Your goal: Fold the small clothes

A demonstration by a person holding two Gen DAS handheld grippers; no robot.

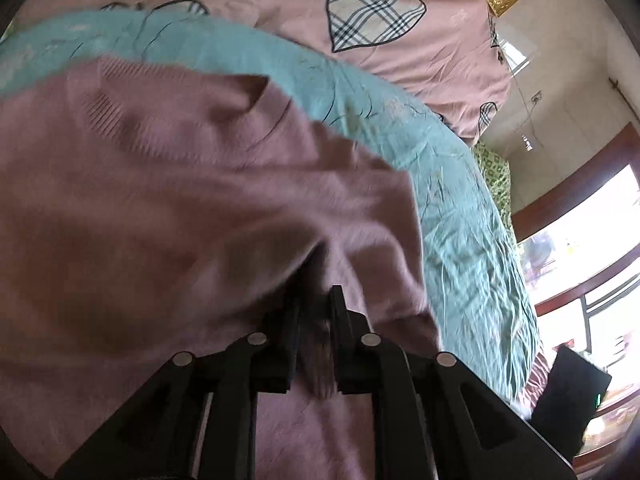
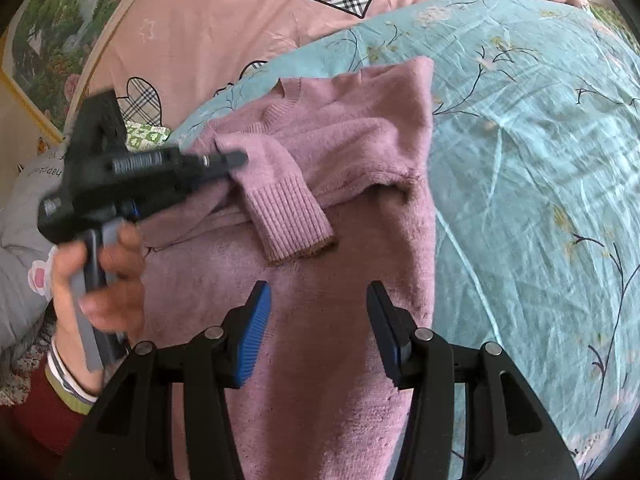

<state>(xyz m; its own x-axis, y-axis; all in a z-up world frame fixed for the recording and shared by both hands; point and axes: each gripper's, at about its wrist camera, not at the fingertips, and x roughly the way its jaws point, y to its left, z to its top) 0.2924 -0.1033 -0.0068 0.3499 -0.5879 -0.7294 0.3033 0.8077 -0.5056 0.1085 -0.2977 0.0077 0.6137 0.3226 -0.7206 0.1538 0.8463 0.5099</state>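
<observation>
A mauve-pink knit sweater lies on a teal floral sheet, neck toward the far side. One sleeve is folded across the body, its ribbed cuff pointing toward me. My left gripper is shut on a bunch of the sweater and lifts it; in the right wrist view it grips the sleeve near the sweater's left edge. My right gripper is open and empty, hovering over the sweater's lower body.
A pink quilt with plaid hearts lies behind the sheet. A framed picture stands at the left. Grey bedding lies lower left. A window and dark box are beyond the bed's right edge.
</observation>
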